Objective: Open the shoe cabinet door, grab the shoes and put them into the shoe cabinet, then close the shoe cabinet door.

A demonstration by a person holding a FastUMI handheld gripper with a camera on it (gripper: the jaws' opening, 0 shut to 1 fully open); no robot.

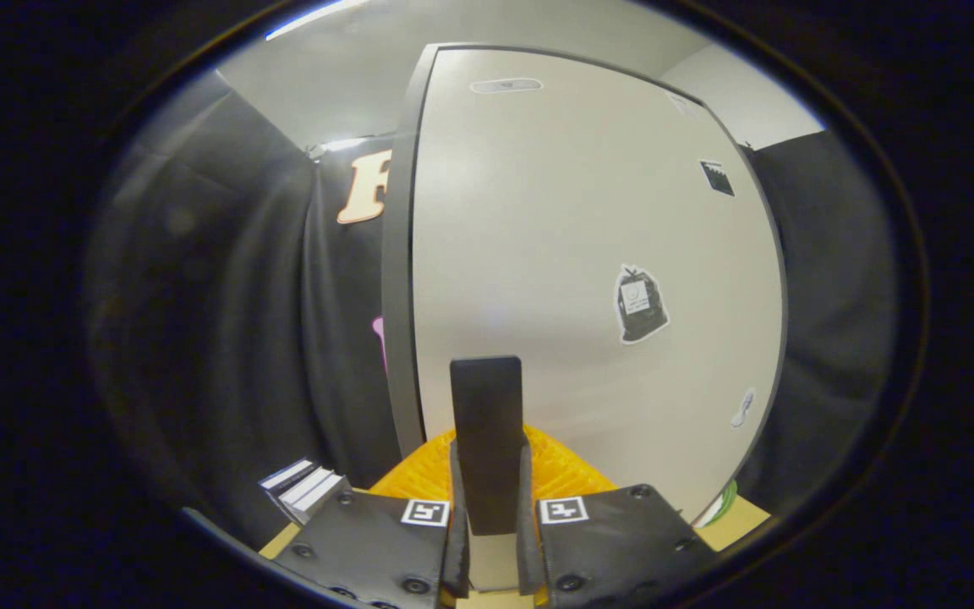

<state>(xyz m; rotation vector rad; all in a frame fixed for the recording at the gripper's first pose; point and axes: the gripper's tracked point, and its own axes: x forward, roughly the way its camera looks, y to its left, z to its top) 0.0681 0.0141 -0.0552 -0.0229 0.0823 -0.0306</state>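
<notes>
Gripping the door handle (487, 440) between both fingers (456, 499) of the gripper (487, 507) (shoe cabinet door (588, 254) shut, sticker (641, 304) on it).

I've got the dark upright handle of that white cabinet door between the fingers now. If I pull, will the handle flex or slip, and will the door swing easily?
The dark flat upright handle looks like a stiff slab, so it probably won't flex. Its smooth faces could slip, though the gripper fingers seem to press both sides. The large white cabinet door is a broad flat panel, likely light enough to swing on its hinges.
</notes>
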